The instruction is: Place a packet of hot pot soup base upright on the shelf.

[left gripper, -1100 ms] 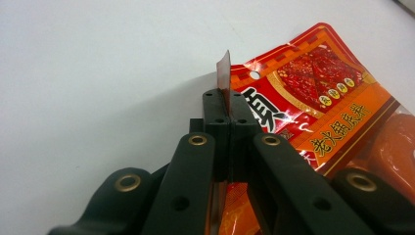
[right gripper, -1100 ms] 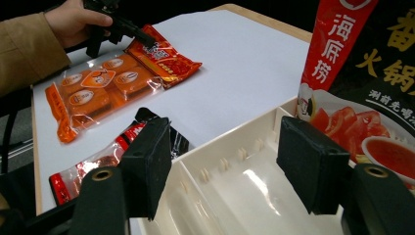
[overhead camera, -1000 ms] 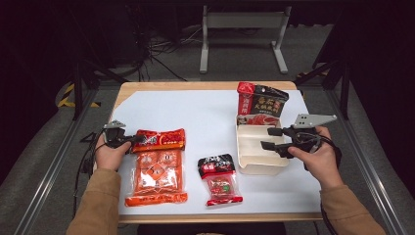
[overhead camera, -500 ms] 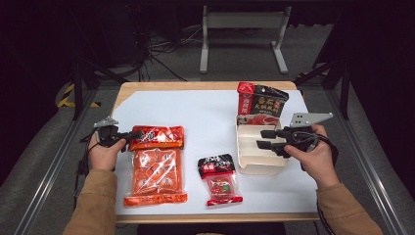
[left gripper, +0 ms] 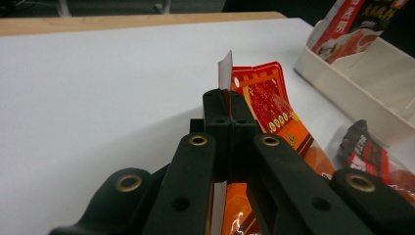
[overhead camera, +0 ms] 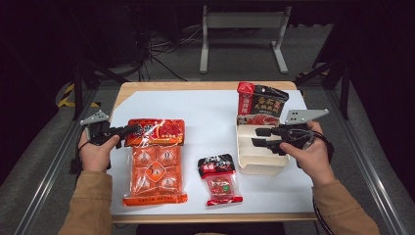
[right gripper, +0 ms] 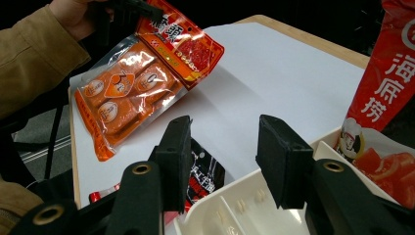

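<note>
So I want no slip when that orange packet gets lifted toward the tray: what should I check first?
1. Left gripper shut on the orange packet: ok, it pinches the top edge.
2. Grip depth: not ok, only the edge is held.
3. Right gripper free: ok, jaws open over the white tray.
4. Tray room: cannot tell; a dark pouch stands at its far end.
5. Path clear: ok if carried behind the small red packet.

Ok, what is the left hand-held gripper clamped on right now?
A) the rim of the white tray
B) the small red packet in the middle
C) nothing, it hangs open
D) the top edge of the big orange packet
D: in the left gripper view the left hand-held gripper has its jaws shut on the top edge of the big orange packet, and the high view shows it at that packet's upper left corner.
</note>
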`<state>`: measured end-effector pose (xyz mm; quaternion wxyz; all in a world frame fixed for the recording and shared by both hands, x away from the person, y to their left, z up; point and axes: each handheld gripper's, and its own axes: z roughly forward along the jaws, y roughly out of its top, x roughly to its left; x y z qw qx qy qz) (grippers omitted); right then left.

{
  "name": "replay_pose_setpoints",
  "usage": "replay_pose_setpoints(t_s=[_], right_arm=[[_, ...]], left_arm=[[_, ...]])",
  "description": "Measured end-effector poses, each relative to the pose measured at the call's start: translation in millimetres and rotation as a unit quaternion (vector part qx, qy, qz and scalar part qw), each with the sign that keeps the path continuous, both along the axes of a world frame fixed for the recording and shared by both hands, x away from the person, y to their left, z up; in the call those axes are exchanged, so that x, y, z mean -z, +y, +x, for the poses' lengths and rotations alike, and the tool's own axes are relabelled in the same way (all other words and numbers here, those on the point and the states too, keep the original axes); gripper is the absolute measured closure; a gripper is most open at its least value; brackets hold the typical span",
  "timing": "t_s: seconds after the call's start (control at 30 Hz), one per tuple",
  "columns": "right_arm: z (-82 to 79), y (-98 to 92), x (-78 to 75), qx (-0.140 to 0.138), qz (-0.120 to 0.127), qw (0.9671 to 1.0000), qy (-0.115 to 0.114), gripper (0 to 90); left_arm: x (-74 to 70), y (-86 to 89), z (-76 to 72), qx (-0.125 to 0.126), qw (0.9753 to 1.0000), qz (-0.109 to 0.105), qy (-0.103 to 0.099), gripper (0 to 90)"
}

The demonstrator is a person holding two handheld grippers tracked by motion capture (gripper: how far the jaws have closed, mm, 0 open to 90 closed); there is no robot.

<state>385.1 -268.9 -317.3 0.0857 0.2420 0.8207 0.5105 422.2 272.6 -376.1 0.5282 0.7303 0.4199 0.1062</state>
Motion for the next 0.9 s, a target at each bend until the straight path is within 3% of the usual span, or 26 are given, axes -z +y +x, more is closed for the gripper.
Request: replay_pose_setpoints(t_s=[0.23,0.47,0.67,0.9], right_arm=[[-3.1,5.8,-6.1,-0.008,0.008,0.9999,0.000,56.9],[-6.0,13.0,-12.1,-0.016,0.008,0.9998,-0.009,57.9],[-7.2,14.2,-14.1,-0.018,0.010,0.9997,-0.010,59.2],[-7.8,15.0,-13.2,-0.021,0.020,0.9996,-0.004,57.8]], left_arm=[[-22.3,-11.0,-13.3,0.014,0.9993,-0.010,-0.033,90.0],[-46.9,-24.3,-30.7,0.037,0.9966,-0.009,-0.074,90.0],[-61.3,-32.1,-42.1,0.051,0.9943,0.006,-0.093,90.0],[-73.6,-40.2,-53.6,0.071,0.9916,-0.002,-0.108,90.0]])
